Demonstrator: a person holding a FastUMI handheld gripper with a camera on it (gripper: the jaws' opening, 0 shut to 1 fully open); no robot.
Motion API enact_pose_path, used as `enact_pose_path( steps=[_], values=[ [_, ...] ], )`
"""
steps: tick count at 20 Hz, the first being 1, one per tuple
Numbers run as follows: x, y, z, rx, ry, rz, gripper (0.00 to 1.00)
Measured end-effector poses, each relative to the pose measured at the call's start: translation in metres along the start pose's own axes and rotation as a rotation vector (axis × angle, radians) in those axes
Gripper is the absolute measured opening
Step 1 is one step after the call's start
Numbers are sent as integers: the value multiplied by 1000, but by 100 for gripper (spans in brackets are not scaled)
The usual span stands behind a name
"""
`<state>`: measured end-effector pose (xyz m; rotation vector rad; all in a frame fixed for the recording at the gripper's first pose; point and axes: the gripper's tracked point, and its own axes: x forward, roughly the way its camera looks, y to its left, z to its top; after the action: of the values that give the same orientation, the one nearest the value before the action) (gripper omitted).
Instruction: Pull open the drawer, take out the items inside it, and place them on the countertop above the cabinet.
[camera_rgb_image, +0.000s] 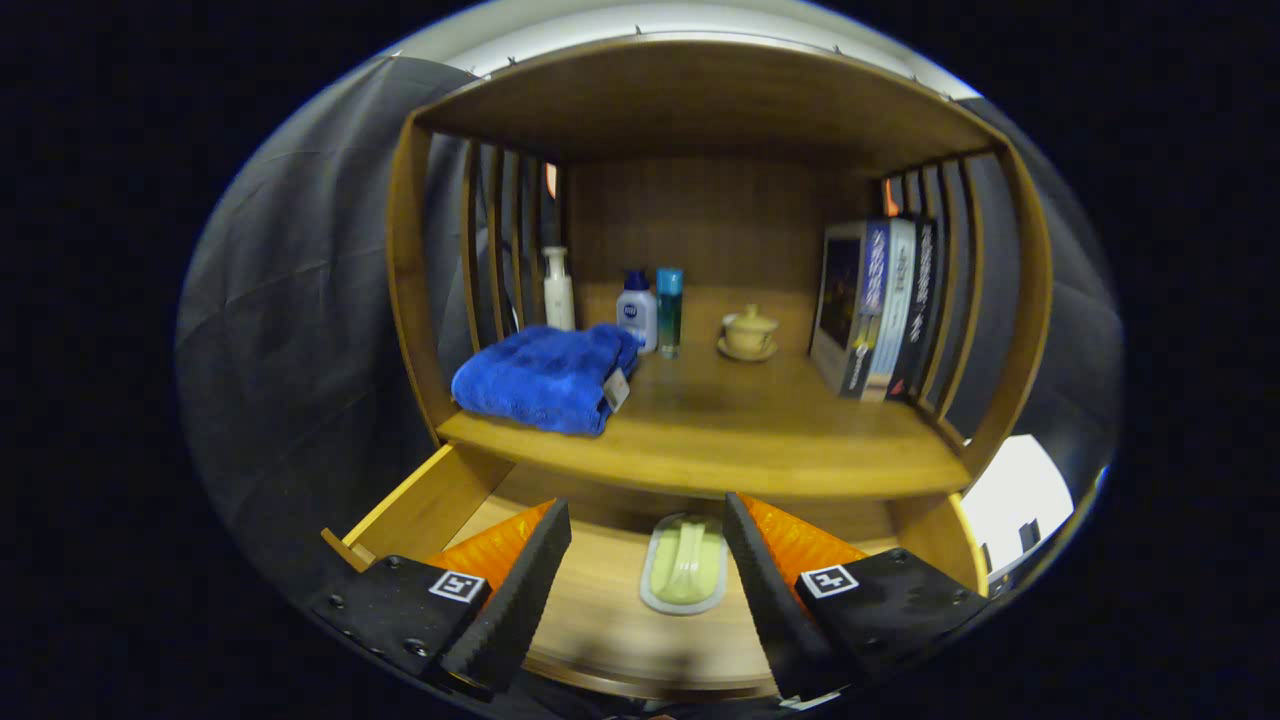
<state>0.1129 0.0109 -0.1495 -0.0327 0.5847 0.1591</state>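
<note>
The gripper (648, 530) hangs over the pulled-out drawer (420, 510), its fingers spread wide and holding nothing. Between them, on the drawer's wooden floor, lies a pale green oblong item (685, 565) in a clear wrapper; what it is cannot be made out. The drawer's rear is hidden under the counter (760, 440). On the counter sit a folded blue towel (545, 378), a white pump bottle (558, 290), a small white bottle (636, 310), a teal tube (669, 310), a lidded cup on a saucer (748, 333), and upright books (880, 310).
</note>
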Motion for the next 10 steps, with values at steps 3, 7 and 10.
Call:
enact_pose_path(
  steps=[3, 7, 10],
  values=[
    [29, -12, -16, 63, 117, -22, 99],
    [58, -18, -36, 139, 244, -34, 96],
    [75, -28, -51, 148, 299, -67, 94]
  ],
)
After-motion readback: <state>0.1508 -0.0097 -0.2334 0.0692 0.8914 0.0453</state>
